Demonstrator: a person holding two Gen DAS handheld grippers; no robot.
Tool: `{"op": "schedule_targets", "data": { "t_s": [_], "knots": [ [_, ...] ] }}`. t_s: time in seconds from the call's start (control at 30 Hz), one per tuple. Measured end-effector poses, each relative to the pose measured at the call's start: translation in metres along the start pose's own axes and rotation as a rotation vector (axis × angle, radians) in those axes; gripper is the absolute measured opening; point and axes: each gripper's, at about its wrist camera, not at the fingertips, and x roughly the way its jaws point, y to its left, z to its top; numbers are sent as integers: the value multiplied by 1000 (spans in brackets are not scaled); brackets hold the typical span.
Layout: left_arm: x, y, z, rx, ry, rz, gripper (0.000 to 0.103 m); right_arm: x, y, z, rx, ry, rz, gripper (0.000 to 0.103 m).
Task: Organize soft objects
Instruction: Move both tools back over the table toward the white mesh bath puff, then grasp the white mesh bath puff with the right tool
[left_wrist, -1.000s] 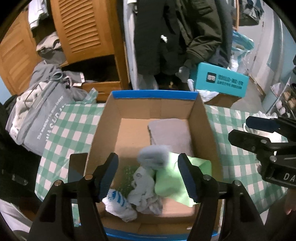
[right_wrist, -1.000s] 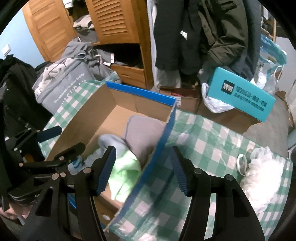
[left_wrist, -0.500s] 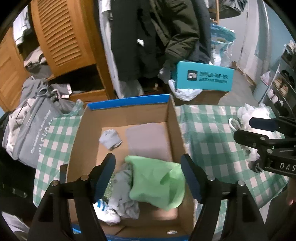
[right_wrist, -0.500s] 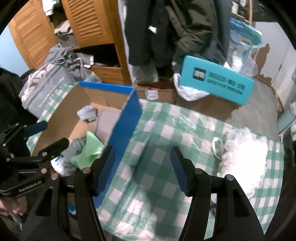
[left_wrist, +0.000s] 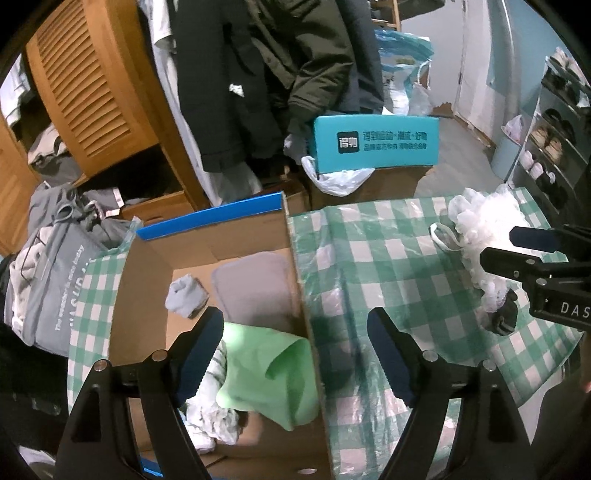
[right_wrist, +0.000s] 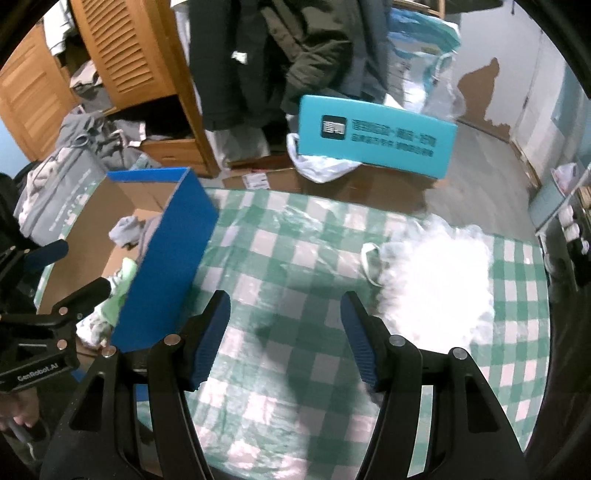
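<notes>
My left gripper (left_wrist: 295, 349) is spread wide with nothing between its blue pads, hanging over the right-hand wall of the cardboard box (left_wrist: 147, 288), so one finger sits above the box and the other above the table (left_wrist: 373, 266). My right gripper (right_wrist: 284, 332) is spread just as wide and holds nothing; it hovers over the green-and-white checked cloth of the table, with the white mesh bath puff (right_wrist: 439, 273) just beyond its right finger.

Inside the box I can see a folded grey cloth (left_wrist: 255, 288) lying flat against the right wall, a small balled grey sock (left_wrist: 184, 295) beside it toward the back left, a light green cloth (left_wrist: 269, 369) crumpled in the near right corner, and a heap of whitish socks (left_wrist: 210, 417) next to it, partly hidden behind my left finger. From the right wrist the box shows its blue outer side (right_wrist: 166, 266), standing on the left part of the table.

The puff lies on the table's right side, well apart from the box, with its white loop pointing toward the box. In the left wrist view there is a small dark thing (left_wrist: 502, 317) touching the puff's near edge; it may be a dark sock, but the right gripper partly covers it and I cannot be sure.

Behind the table stands a teal carton (left_wrist: 376, 144) and a wooden wardrobe (left_wrist: 85, 88).
</notes>
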Motion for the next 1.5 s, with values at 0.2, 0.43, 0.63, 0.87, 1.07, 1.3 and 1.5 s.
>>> {"op": "schedule_targets", "data": {
  "t_s": [0.2, 0.43, 0.63, 0.87, 1.07, 1.3, 1.5],
  "knots": [
    [5, -18, 3, 32, 19, 6, 86, -1, -21, -7, 32, 9, -17, 61],
    [15, -34, 8, 56, 41, 10, 86, -2, -54, -9, 70, 22, -40, 61],
    [26, -42, 20, 36, 60, -26, 86, 15, -85, -7, 69, 92, -68, 61],
    [49, -57, 37, 25, 85, -51, 86, 37, -116, 6, 87, 160, -97, 61],
    [71, -73, 43, 28, 119, -72, 86, 59, -131, 15, 100, 185, -105, 62],
    [95, -91, 45, 41, 153, -102, 86, 77, -140, 22, 128, 183, -113, 63],
    [105, -101, 48, 39, 171, -120, 86, 100, -149, 19, 100, 226, -179, 67]
  ]
}}
